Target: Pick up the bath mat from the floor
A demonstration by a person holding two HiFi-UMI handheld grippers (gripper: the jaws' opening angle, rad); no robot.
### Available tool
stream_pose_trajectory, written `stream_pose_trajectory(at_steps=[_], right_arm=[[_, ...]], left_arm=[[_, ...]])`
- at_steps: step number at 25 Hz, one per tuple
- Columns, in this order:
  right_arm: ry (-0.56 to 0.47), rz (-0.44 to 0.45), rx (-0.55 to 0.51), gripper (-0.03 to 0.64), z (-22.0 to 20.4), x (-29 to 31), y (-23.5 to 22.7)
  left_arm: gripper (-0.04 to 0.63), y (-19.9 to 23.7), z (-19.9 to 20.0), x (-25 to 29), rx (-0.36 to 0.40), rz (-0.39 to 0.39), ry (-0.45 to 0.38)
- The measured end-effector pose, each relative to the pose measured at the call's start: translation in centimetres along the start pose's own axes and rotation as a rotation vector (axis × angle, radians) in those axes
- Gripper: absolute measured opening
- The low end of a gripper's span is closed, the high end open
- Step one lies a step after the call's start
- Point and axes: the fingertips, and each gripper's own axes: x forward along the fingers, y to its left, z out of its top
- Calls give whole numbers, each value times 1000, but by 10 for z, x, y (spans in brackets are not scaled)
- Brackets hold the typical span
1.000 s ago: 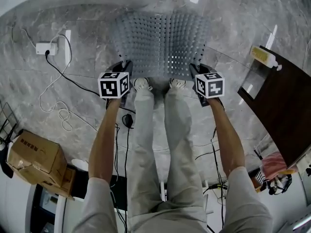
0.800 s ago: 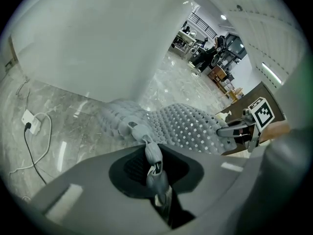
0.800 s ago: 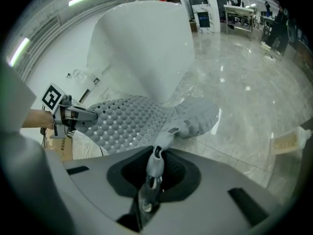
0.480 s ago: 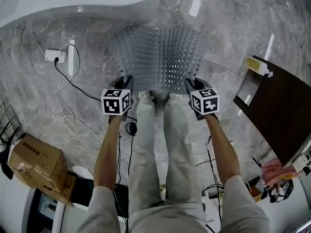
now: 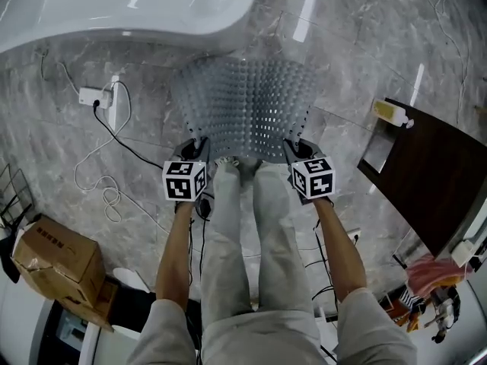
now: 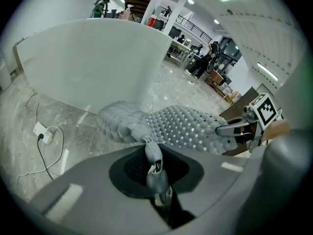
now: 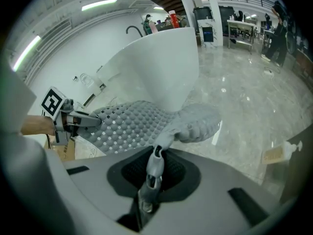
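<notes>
**Both claws pinch the near corners of the bath mat**

Head view: The grey, studded and perforated rubber bath mat (image 5: 247,105) stretches out ahead of the person's legs in light trousers (image 5: 243,234). It is spread between the two claws and runs toward the white bathtub (image 5: 129,6). The left claw (image 5: 199,144) sits on the mat's near left corner and the right claw (image 5: 293,147) on its near right corner. Grey marble floor (image 5: 358,59) lies all around. A white power strip (image 5: 91,96) with a trailing black cable lies on the floor to the left, and a brown cardboard box (image 5: 53,253) sits lower left. A dark brown tabletop (image 5: 434,173) stands at the right.

Left gripper view: The jaws are pressed together on a bunched corner of the mat. From there the mat sags away beside the bathtub wall and across to the right claw, which grips the opposite corner.

Right gripper view: These jaws are likewise closed on a folded corner of the mat. The sheet spreads leftward to the left claw, and its far part droops beside the tub. Whether that far edge touches the floor cannot be told.
</notes>
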Motion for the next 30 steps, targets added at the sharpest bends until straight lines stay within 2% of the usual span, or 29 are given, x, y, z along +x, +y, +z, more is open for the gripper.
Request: stream_pose_trajectory(at_steps=[9, 18, 30], right_arm=[[-63, 9, 15, 49, 22, -56, 16], [-132, -10, 2, 49, 64, -118, 27], [-209, -32, -18, 49, 102, -208, 51]], left_arm=[[49, -30, 24, -50, -30, -8, -58], [49, -63, 62, -90, -39, -33, -116], [49, -105, 102, -169, -17, -46, -161]])
